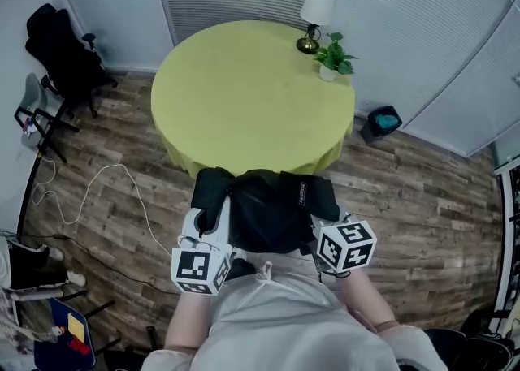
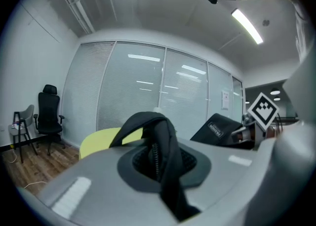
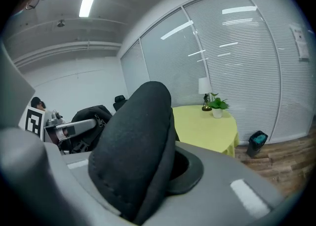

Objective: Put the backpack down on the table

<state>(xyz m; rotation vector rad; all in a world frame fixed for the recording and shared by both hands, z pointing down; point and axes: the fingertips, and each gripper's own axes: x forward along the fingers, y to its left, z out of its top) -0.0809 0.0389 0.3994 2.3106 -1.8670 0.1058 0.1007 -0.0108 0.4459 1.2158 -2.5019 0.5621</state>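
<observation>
I hold a black backpack in the air between both grippers, just short of the near edge of the round table with a yellow-green cloth. My left gripper is shut on a thin black strap of the backpack, which loops up out of the jaws. At the bag's right side, a thick padded shoulder strap fills the jaws of my right gripper, which is shut on it. The table's cloth shows beyond the padded strap, and its edge shows behind the thin strap.
A white-shaded lamp and a small potted plant stand at the table's far right rim. A black office chair is at the left, a dark bin on the wood floor at the right. A white cable lies on the floor.
</observation>
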